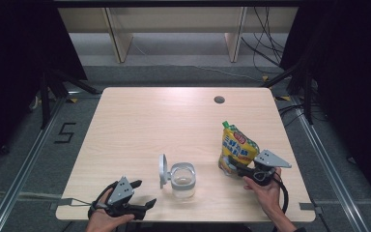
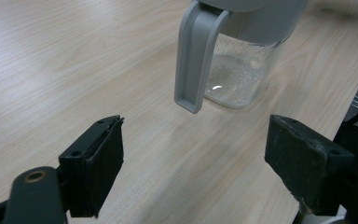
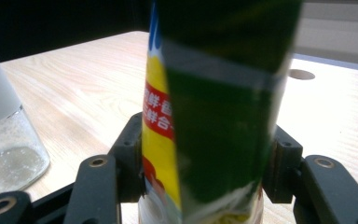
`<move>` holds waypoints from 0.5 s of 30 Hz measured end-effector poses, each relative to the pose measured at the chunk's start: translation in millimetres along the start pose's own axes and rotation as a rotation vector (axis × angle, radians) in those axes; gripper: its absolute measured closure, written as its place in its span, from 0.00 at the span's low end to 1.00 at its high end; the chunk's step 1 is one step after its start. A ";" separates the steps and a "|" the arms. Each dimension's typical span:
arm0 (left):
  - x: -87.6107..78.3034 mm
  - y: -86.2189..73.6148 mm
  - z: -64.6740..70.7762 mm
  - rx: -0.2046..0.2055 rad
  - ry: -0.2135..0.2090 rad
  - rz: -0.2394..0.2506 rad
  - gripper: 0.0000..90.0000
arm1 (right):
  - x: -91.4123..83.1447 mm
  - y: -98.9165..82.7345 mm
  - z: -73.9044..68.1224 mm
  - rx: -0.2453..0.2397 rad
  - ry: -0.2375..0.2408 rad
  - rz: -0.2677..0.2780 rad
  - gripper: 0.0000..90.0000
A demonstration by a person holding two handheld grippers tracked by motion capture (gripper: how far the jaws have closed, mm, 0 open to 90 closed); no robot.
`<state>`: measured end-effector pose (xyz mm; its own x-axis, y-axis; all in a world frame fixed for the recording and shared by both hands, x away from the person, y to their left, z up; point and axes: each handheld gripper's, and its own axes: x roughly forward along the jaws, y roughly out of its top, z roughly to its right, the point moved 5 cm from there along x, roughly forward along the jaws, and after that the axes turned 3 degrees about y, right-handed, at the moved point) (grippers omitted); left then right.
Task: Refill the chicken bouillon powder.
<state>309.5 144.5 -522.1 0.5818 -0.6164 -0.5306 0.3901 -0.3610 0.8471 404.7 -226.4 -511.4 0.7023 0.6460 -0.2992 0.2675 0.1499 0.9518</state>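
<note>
A yellow and green refill pouch (image 1: 236, 145) stands upright at the table's front right. My right gripper (image 1: 232, 166) grips it low down, one jaw on each side, and in the right gripper view the pads press against the pouch (image 3: 223, 116). A clear glass jar (image 1: 182, 181) with a frosted grey collar stands near the front middle, its grey flip lid (image 1: 163, 169) swung open to the left. My left gripper (image 1: 145, 193) rests at the front left, open and holding nothing. In the left gripper view the jar (image 2: 242, 74) and its hanging lid (image 2: 196, 56) sit just beyond the jaws.
The light wooden table (image 1: 149, 121) has a round cable hole (image 1: 219, 100) at the back right. Wooden shelf legs and black cables lie on the floor behind it. The jar (image 3: 4, 140) sits at the left of the right gripper view.
</note>
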 end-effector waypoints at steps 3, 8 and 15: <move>0.0 0.1 0.3 0.000 0.000 0.001 0.21 | 0.8 3.0 -1.2 -0.042 -0.006 0.020 0.52; -0.1 0.1 0.2 -0.007 -0.003 0.000 0.21 | -2.1 5.8 -6.2 -0.060 0.010 -0.015 0.52; 0.0 0.6 0.3 -0.012 0.000 0.011 0.21 | -6.0 11.2 -8.0 -0.167 -0.013 -0.019 0.53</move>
<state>309.5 144.0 -521.5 0.5864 -0.6199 -0.5214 0.3925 -0.3457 0.8523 398.2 -222.6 -498.5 0.7070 0.6323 -0.3168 0.1683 0.2846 0.9438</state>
